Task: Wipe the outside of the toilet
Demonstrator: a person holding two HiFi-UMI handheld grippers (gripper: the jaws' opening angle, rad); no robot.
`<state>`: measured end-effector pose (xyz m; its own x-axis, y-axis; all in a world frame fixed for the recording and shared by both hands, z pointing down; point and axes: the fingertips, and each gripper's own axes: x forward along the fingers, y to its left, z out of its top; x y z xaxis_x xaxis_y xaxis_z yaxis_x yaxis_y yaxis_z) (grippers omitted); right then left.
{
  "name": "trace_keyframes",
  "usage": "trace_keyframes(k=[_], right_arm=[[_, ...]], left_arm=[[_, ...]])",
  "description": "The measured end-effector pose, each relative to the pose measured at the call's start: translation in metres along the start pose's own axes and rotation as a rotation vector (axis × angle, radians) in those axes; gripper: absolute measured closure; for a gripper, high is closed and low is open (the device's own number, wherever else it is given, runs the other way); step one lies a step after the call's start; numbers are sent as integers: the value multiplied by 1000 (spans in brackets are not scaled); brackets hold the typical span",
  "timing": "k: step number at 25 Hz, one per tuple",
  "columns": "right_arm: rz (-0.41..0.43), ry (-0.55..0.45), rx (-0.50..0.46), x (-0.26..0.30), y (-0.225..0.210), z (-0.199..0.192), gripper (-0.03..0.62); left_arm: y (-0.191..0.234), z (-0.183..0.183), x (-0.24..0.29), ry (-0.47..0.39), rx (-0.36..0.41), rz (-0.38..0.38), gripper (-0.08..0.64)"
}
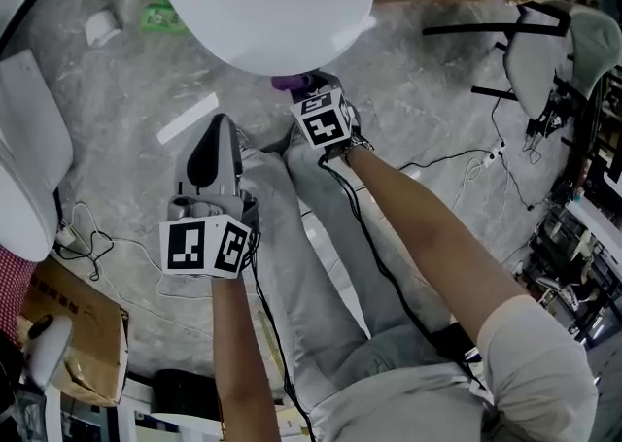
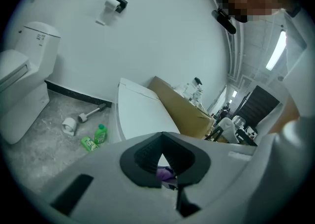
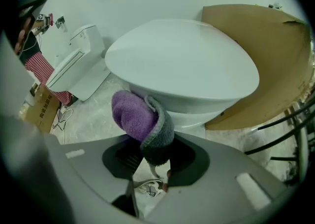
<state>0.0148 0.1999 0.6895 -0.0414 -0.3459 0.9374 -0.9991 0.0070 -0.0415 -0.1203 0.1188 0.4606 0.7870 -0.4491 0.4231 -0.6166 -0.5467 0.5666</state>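
The toilet (image 3: 182, 65) stands on the floor (image 1: 408, 90) in front of the person. The cloth (image 3: 140, 117) sits in the right claw (image 3: 150, 161), close under the toilet's front edge. The left claw (image 1: 216, 129) is lower and to the left, apart from the toilet. A second toilet (image 3: 78, 63) stands to the left and a box (image 3: 266, 55) to the right. Two bottles (image 2: 100, 134) and a paper roll (image 2: 69, 125) are on the floor between the toilets.

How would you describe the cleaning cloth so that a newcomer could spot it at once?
Find the big white closed toilet; the right claw sits just in front of it. The cloth is the fuzzy bundle clamped there, purple on one side and grey on the other.
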Motion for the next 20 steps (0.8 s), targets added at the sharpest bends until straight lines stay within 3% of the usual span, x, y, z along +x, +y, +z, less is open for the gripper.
trace_keyframes(k=[11, 18, 20], right_arm=[[-87, 45, -78, -24, -62, -8, 465], [-94, 60, -58, -34, -128, -12, 465], [-74, 57, -147, -35, -142, -5, 465]], left_arm=[[-41, 2, 7, 74, 80, -112, 554], [-76, 3, 37, 14, 30, -51, 554], [-88, 2, 47, -12, 12, -24, 554]])
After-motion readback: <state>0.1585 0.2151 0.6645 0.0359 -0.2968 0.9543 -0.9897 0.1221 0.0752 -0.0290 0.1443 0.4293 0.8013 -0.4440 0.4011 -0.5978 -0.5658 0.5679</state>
